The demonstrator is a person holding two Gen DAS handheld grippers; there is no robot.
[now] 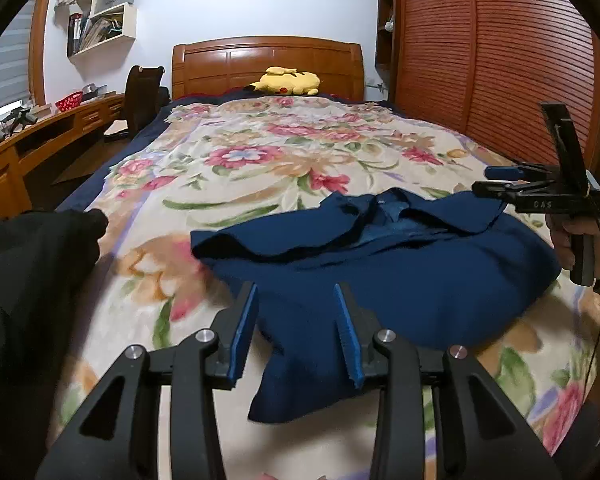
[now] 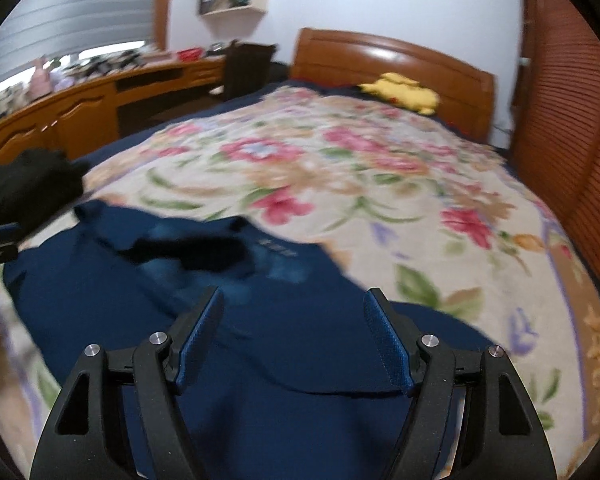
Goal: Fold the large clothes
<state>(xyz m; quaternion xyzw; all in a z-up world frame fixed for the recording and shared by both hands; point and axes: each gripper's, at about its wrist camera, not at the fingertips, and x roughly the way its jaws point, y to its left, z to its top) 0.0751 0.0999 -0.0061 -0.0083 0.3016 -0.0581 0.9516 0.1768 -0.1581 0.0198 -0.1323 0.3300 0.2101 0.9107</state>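
A navy blue garment [image 1: 400,272] lies partly folded on the floral bedspread [image 1: 260,152], collar side facing the headboard. My left gripper [image 1: 298,294] is open and empty, just above the garment's near left edge. The right gripper [image 1: 496,182] shows at the right of the left wrist view, over the garment's far right corner. In the right wrist view the right gripper [image 2: 294,300] is open and empty above the same garment [image 2: 260,340], which fills the lower part of that blurred view.
A black garment [image 1: 32,272] lies at the bed's left edge, also in the right wrist view [image 2: 28,184]. A yellow plush toy [image 1: 288,80] sits by the wooden headboard [image 1: 268,60]. A wooden desk [image 1: 40,140] runs along the left, a slatted wardrobe [image 1: 500,60] along the right.
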